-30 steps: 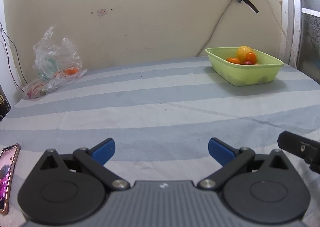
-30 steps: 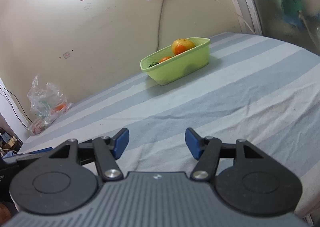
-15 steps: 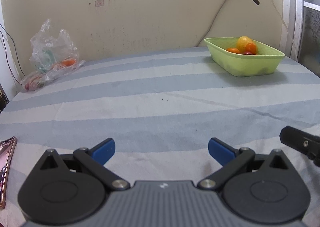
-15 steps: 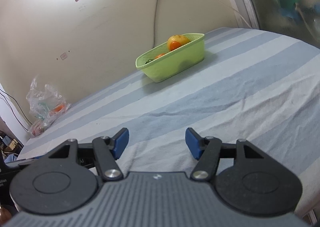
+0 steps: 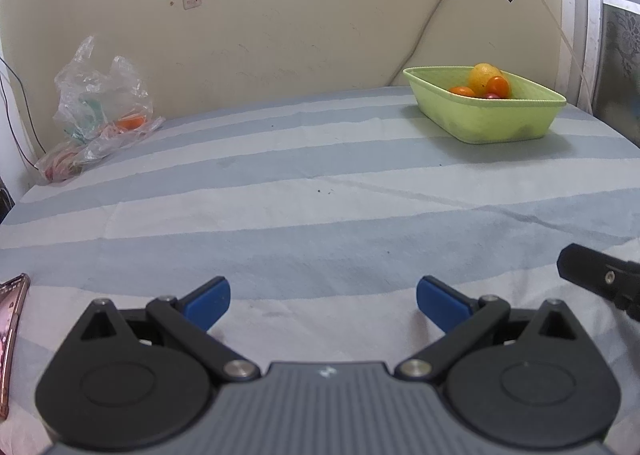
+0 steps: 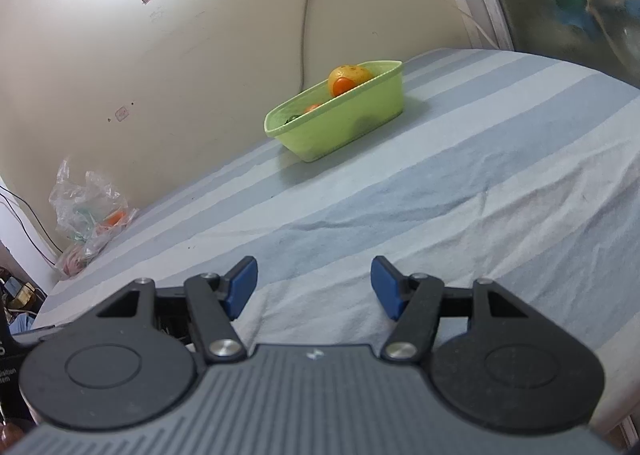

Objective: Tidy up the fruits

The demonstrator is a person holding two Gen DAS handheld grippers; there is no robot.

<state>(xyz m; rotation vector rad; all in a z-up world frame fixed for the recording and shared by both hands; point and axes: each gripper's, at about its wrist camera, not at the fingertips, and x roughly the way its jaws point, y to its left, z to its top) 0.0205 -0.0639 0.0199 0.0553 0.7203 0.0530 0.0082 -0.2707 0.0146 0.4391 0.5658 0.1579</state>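
Between both sets of blue pads lies only striped cloth (image 5: 320, 215): the left gripper (image 5: 323, 299) gapes wide, the right gripper (image 6: 313, 283) too. Well beyond them, upper right in the left view, upper centre in the right view, the basket (image 5: 500, 121) holds the fruits (image 5: 486, 81).

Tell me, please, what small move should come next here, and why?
Probably carry the left gripper toward the plastic bag by the wall. Both grippers are open and empty, the green basket already holds several fruits, and one orange fruit still lies in that bag, on the left gripper's side.
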